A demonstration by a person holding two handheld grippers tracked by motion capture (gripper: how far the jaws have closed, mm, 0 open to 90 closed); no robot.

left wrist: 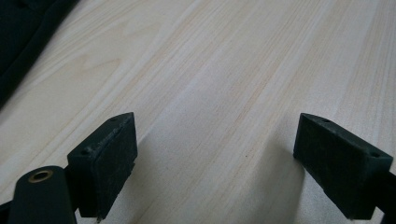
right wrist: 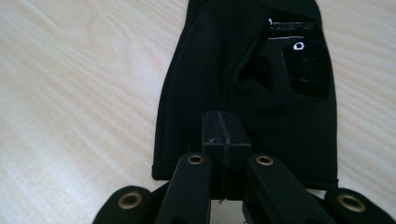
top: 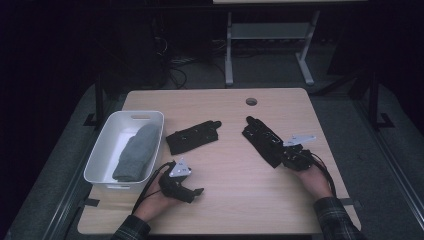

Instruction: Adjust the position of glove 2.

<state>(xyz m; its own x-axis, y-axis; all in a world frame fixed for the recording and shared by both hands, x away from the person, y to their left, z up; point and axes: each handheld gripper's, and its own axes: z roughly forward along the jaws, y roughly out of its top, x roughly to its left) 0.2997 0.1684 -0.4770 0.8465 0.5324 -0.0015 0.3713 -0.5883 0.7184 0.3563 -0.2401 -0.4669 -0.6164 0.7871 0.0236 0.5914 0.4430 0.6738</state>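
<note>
Two black gloves lie on the wooden table (top: 235, 175). The left glove (top: 193, 136) lies beside the bin. The right glove (top: 262, 140) (right wrist: 247, 79) points its fingers toward the far edge. My right gripper (top: 286, 156) (right wrist: 223, 133) is over that glove's cuff with its pads pressed together, apparently pinching the fabric. My left gripper (top: 192, 191) (left wrist: 215, 163) rests low over bare wood near the front left, jaws wide apart and nothing between them. A dark edge of the left glove (left wrist: 23, 37) shows at the top left of the left gripper view.
A white plastic bin (top: 102, 150) stands at the table's left edge and holds a folded grey cloth (top: 137, 152). A round cable hole (top: 251, 101) sits near the far edge. Beyond the table, another table's white legs (top: 229, 50) stand on a dark floor.
</note>
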